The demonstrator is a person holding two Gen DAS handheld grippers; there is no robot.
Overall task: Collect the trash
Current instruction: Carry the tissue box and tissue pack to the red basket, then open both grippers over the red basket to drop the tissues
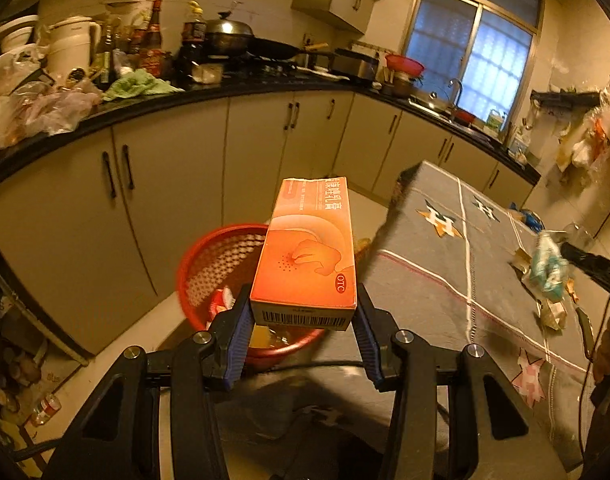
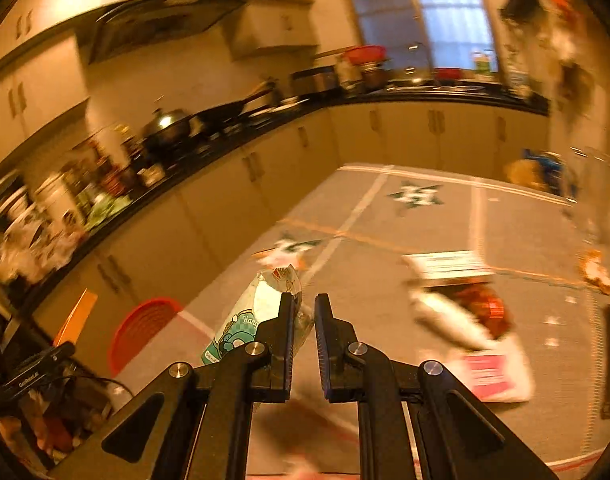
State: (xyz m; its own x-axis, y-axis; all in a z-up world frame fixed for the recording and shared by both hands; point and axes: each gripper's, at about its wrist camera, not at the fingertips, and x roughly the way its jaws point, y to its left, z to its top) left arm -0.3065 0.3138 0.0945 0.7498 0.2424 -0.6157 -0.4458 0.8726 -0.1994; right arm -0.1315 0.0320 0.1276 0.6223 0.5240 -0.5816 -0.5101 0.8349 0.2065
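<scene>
Kitchen floor basket [image 1: 209, 272], box [image 1: 309, 252] lengthwise forward

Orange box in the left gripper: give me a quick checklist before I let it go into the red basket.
1. Grip on the orange box: held between the blue pads of the left gripper. Ok.
2. Red basket located: on the floor beside the table, below and beyond the box. Ok.
3. Box fully above the basket opening: it overlaps the rim in the left wrist view, but depth is unclear. Cannot tell.
4. Room in the basket: some trash inside, space left. Ok.
5. Right gripper: shut on a plastic wrapper, over the table, clear of the basket. Ok.
</scene>
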